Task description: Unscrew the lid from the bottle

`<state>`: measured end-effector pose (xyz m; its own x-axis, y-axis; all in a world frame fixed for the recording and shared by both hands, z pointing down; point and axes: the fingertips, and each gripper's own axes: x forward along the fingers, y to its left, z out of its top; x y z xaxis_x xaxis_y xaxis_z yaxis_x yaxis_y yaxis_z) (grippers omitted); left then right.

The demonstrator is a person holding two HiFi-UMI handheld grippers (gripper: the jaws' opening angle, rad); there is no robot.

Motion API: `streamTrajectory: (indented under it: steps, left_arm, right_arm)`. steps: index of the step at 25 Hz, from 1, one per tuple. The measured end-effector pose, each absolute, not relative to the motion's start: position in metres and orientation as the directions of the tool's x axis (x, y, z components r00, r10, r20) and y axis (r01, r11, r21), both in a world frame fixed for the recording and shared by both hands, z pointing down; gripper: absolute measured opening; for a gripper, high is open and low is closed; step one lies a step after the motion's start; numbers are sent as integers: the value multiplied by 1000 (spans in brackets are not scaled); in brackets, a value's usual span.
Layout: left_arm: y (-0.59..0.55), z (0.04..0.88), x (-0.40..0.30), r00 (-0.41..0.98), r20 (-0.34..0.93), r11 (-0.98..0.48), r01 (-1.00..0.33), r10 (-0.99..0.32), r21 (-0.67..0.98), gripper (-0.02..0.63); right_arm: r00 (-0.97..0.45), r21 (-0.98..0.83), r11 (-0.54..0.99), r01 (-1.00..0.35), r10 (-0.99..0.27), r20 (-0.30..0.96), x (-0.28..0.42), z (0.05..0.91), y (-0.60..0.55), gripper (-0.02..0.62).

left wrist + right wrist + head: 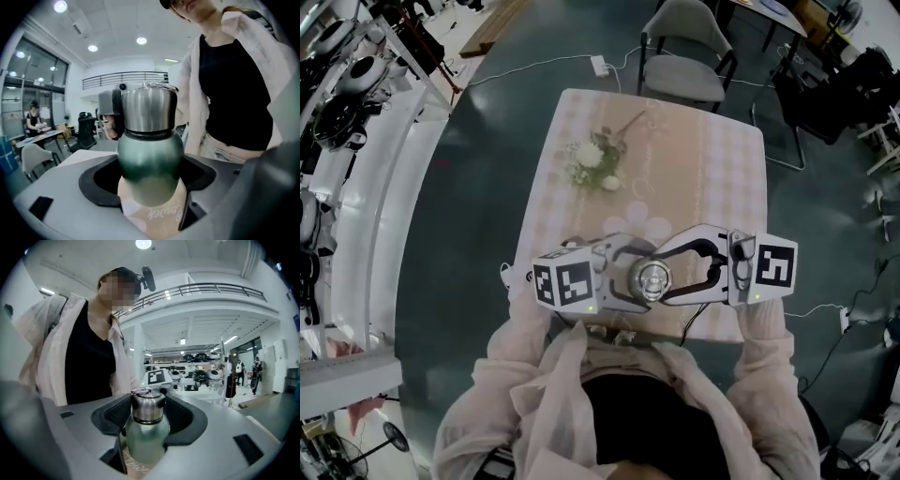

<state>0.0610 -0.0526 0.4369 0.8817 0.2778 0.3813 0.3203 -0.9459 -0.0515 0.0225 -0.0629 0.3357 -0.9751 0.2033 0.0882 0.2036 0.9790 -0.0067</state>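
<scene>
Right at the near edge of the table (712, 178), the bottle (650, 281) stands upright, with both tools closed in on it from opposite sides. The left gripper (630, 286) comes in from the left. Its own camera shows the green body (150, 159) filling the space between the jaws, which are clamped on the pale lower part with the lettering.

The steel lid (150, 110) sits on top, well clear of the jaw surfaces. The right gripper (667, 277) reaches in from the right, its dark curved fingers (698, 251) arcing round the bottle. From its camera, the bottle (146, 439) is wedged between the jaws, pressed on either side low down. The lid (147, 408) rises above them and the black pads show behind it, so that's two grips on the body, both below the cap.

The left tool's marker cube (154, 376) peeks out just beyond the bottle in that view. The person stands close against the near side, pale sleeves (764, 347) running out to both handles. At the far end of the checked cloth lies a small spray of white flowers (595, 159), well away from the action. A grey chair (684, 47) stands beyond the far end.
</scene>
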Motion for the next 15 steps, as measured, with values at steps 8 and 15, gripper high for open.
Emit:
streamTrajectory:
  steps: [8, 15]
  left_arm:
    - [-134, 440, 47, 916, 355, -981, -193, -188, -21, 390]
    - [-173, 451, 28, 776, 380, -851, -521, -504, -66, 390]
  right_arm:
    - [-957, -31, 957, -287, -288, -36, 50, 328, -128, 258]
    - [-784, 29, 791, -612, -611, 112, 44, 356, -149, 264]
